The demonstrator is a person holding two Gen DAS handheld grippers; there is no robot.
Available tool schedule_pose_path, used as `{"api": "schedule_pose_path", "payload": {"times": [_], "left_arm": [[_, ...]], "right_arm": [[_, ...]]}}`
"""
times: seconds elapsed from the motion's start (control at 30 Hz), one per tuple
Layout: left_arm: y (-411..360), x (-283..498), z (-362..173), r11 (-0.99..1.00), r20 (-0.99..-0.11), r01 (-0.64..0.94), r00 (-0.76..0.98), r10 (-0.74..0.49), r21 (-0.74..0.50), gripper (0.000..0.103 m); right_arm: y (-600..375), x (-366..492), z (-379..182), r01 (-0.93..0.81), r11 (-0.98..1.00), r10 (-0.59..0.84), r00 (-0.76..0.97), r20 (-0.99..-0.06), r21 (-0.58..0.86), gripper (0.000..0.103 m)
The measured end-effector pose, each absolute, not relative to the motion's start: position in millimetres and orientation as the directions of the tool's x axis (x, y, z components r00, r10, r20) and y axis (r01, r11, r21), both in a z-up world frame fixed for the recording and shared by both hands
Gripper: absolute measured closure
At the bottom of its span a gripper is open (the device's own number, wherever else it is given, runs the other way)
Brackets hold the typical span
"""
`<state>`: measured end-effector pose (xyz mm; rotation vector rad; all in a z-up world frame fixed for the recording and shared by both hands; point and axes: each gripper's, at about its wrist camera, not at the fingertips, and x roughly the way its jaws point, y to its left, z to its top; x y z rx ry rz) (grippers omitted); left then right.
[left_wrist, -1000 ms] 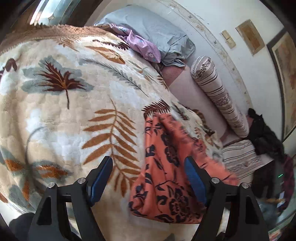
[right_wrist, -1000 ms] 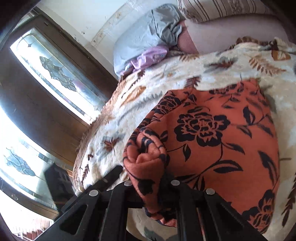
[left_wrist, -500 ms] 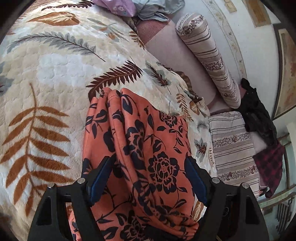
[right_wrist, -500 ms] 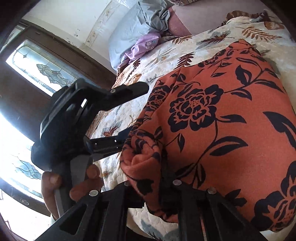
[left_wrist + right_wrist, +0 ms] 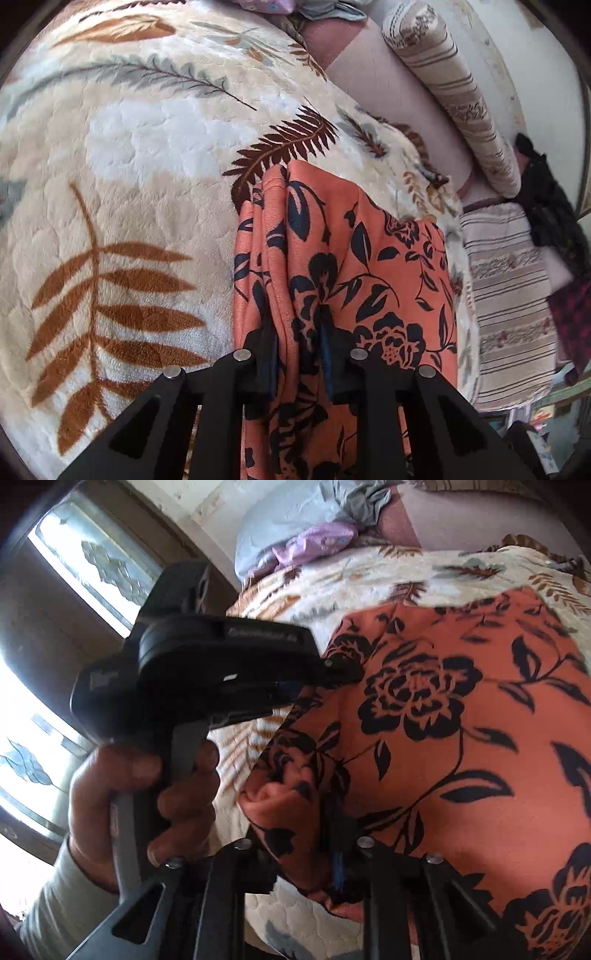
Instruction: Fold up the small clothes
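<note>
I have brought my left gripper [image 5: 297, 354] across the blanket and onto the orange floral garment [image 5: 351, 266]; a second ago its jaws stood wide over bare blanket at the cloth's edge, and now they are closing on a bunched ridge of the fabric that runs up toward 12 o'clock in the left wrist view. The pads look to be pressing the ridge from both sides. My right gripper [image 5: 295, 849], a second ago pinched tight on a rolled corner of the same garment, is opening, with the wad of cloth between its jaws and seemingly not yet free of them. I read this as a handover: the left takes the fold's edge while the right lets go, so the fold is under way, not finished.

From the right wrist, the left gripper's black body and the hand [image 5: 147, 797] holding it sit at 9 o'clock, beside the garment.

The garment lies on a plush cream blanket [image 5: 129, 166] printed with brown and grey leaves, spread over a bed. A striped bolster [image 5: 454, 96] lies at 1 o'clock, a grey pillow [image 5: 295, 524] and a lilac cloth [image 5: 314, 542] at 12 o'clock in the right view, a patterned-glass window [image 5: 92, 565] at 10 o'clock.
</note>
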<state>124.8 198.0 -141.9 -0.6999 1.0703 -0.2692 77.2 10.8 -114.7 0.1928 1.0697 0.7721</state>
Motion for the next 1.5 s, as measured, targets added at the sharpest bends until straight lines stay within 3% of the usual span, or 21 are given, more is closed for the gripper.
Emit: {"api": "schedule_pose_path", "payload": {"times": [0.03,0.1,0.17,0.2,0.23,0.33,0.5,0.6,0.67,0.73,0.8,0.97,1.07,1.23,1.37,1.43,1.5], "left_arm": [[203.0,121.6,-141.9,0.735,-0.685,-0.116,0.481,-0.547,-0.668,0.078],[209.9,117.6,-136.7,0.731,-0.676,-0.112,0.495,-0.546,-0.673,0.076],[214.0,113.9,-126.9,0.768,-0.704,-0.124,0.51,-0.494,-0.629,0.074],[216.0,110.4,-120.5,0.795,-0.724,-0.128,0.517,-0.456,-0.592,0.067],[218.7,105.1,-112.5,0.814,-0.729,-0.124,0.534,-0.428,-0.568,0.066],[228.7,79.0,-88.3,0.84,-0.711,-0.092,0.585,-0.389,-0.535,0.066],[214.3,30.9,-67.5,0.853,-0.685,-0.022,0.608,-0.402,-0.521,0.066],[184.1,19.8,-85.0,0.887,-0.737,-0.015,0.563,-0.375,-0.462,0.066],[182.6,14.6,-121.5,0.899,-0.82,-0.148,0.489,-0.296,-0.413,0.064],[194.8,-4.0,-134.2,0.843,-0.769,-0.188,0.542,-0.339,-0.504,0.06],[198.6,-14.3,-128.6,0.834,-0.77,-0.21,0.544,-0.334,-0.51,0.059],[197.5,-21.5,-93.1,0.901,-0.794,-0.223,0.579,-0.185,-0.372,0.061],[186.9,-21.1,-66.6,0.915,-0.751,-0.164,0.632,-0.189,-0.369,0.059],[142.7,-2.5,-41.4,0.958,-0.698,-0.05,0.695,-0.17,-0.283,0.031],[128.8,27.3,-75.5,0.982,-0.772,-0.093,0.632,-0.067,-0.162,0.031],[133.8,37.0,-107.2,0.979,-0.836,-0.132,0.546,-0.06,-0.156,0.03],[144.9,33.1,-123.9,0.959,-0.824,-0.161,0.556,-0.109,-0.235,0.027]], "right_arm": [[9.2,70.9,-111.1,-0.485,0.726,0.657,0.277,-0.701,0.488,0.067],[10.5,63.3,-106.3,-0.495,0.7,0.683,0.254,-0.684,0.515,0.034],[15.9,56.2,-104.1,-0.51,0.702,0.674,0.251,-0.695,0.496,0.029],[15.1,52.7,-102.4,-0.519,0.687,0.688,0.239,-0.685,0.509,0.028],[9.7,51.8,-101.3,-0.505,0.672,0.711,0.237,-0.662,0.541,0.028],[-20.0,52.8,-102.5,-0.408,0.634,0.77,0.247,-0.589,0.657,0.028],[-66.2,42.4,-97.1,-0.327,0.621,0.783,0.313,-0.538,0.712,0.028],[-92.2,35.0,-92.1,-0.307,0.629,0.773,0.342,-0.535,0.714,0.028],[-103.6,37.6,-91.9,-0.292,0.639,0.764,0.354,-0.54,0.712,0.028],[-118.4,37.2,-96.3,-0.265,0.646,0.755,0.359,-0.548,0.716,0.028],[-140.0,31.7,-97.0,-0.23,0.645,0.75,0.373,-0.547,0.728,0.028],[-183.8,29.1,-101.8,-0.152,0.62,0.747,0.415,-0.519,0.77,0.028],[-200.8,34.0,-104.2,-0.116,0.587,0.755,0.435,-0.49,0.801,0.028],[-218.6,48.6,-107.9,-0.055,0.528,0.768,0.456,-0.449,0.847,0.026],[-225.5,72.8,-115.7,-0.015,0.507,0.779,0.435,-0.451,0.862,0.025],[-223.1,90.1,-126.6,0.016,0.491,0.794,0.403,-0.455,0.871,0.025],[-212.6,108.0,-146.6,0.064,0.449,0.831,0.337,-0.443,0.891,0.025]]}}
